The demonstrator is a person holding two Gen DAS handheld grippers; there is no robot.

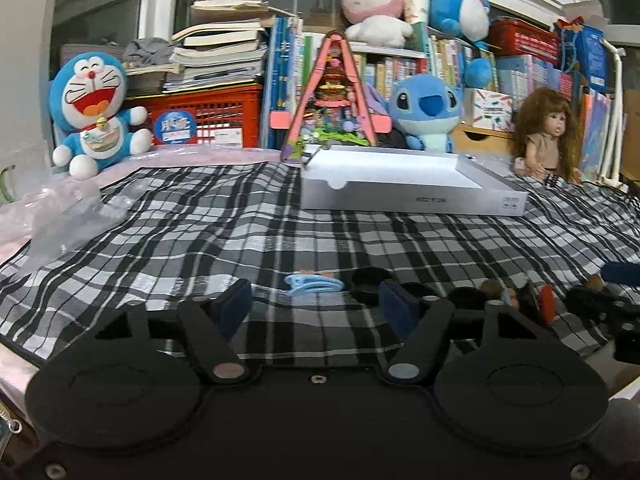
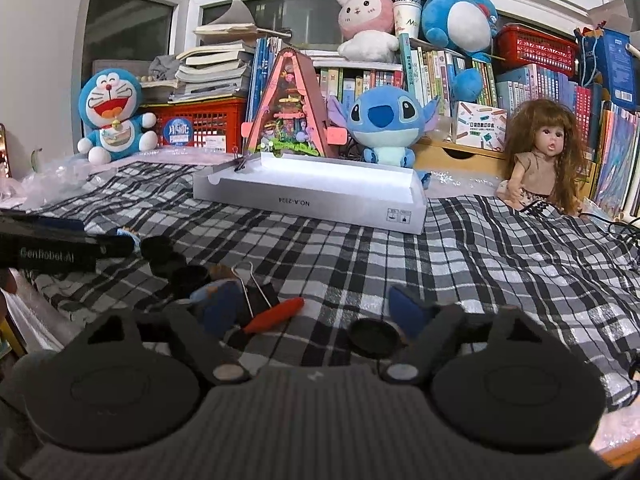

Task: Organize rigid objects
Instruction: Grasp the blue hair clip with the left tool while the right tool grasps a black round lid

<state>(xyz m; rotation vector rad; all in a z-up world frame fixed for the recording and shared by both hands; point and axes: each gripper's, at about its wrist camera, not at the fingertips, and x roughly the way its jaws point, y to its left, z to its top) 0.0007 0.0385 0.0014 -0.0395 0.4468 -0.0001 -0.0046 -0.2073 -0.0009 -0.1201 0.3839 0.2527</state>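
Both claws gape empty: left gripper (image 1: 316, 300), right gripper (image 2: 316, 312). Small items (blue clip (image 1: 314, 282), black lids (image 2: 162, 252), binder clip (image 2: 256, 300)) lie along the plaid cloth's near edge; white box tray (image 2: 308, 202) mid-cloth looks nearly empty, so sorting seems barely begun.

Box (image 2: 308, 196) on cloth (image 2: 480, 264), doll (image 2: 540, 160) right, clips (image 2: 256, 292) before it.

Home bedroom or child's room: plaid bedcover (image 2: 460, 248), plush toys such as Doraemon (image 2: 112, 114), a doll (image 2: 540, 156), crowded bookshelves (image 2: 440, 72).
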